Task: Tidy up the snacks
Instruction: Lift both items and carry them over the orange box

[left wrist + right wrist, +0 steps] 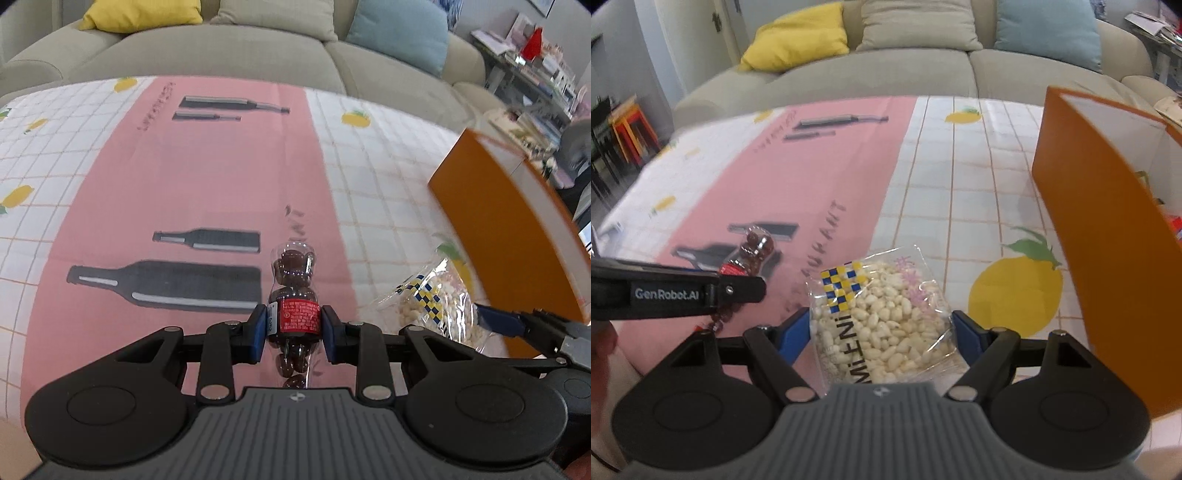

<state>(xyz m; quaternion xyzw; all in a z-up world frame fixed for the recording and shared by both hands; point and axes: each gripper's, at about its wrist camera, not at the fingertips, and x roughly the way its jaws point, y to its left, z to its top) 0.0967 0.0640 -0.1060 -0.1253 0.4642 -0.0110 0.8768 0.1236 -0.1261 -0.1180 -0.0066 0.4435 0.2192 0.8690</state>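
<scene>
My left gripper (pixel 294 334) pinches a clear plastic pack of dark brown choc balls w/ red label (pixel 295 306), over the pink strip of the lemon-print tablecloth (pixel 166 177). My right gripper (pixel 882 334), jaws wide, clamps a clear bag of white puffed kernels (pixel 882 317) by its sides. Tall orange cardboard box (pixel 1108 236) stands open at the cloth's right edge, beige sofa (pixel 886 74) beyond.
</scene>
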